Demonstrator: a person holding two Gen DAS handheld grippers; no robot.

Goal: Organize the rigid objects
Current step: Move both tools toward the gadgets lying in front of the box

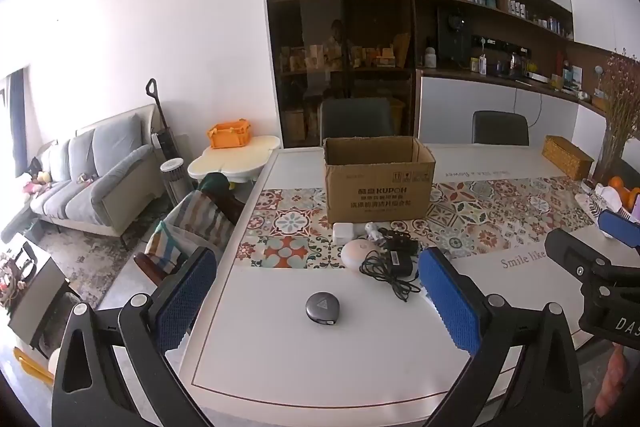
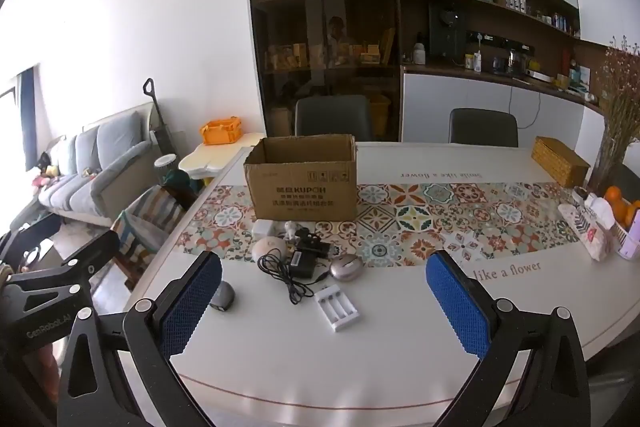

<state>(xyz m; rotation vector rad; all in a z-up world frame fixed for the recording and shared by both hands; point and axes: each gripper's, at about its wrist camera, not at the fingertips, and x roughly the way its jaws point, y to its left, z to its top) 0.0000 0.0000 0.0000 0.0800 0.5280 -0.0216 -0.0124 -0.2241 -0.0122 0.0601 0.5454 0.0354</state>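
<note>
An open cardboard box point(image 1: 378, 179) point(image 2: 304, 179) stands on the patterned runner of the white table point(image 1: 304, 367) point(image 2: 360, 367). In front of it lie a white cube point(image 1: 343, 230), a small white figurine point(image 2: 290, 229), a round cream device point(image 2: 269, 247), a black adapter with cable point(image 1: 394, 259) point(image 2: 302, 263), a silver oval case point(image 2: 346, 267), a white battery charger point(image 2: 336, 309) and a grey rounded gadget point(image 1: 322, 308) point(image 2: 222, 297). My left gripper point(image 1: 320, 291) is open above the grey gadget. My right gripper point(image 2: 324, 291) is open, empty, above the charger.
A woven basket point(image 2: 558, 161) sits at the far right of the table, with a vase of dried flowers point(image 2: 616, 131), oranges point(image 2: 618, 205) and packets beside it. Two dark chairs stand behind the table. A striped-cushion chair point(image 1: 192, 227) is at the left edge.
</note>
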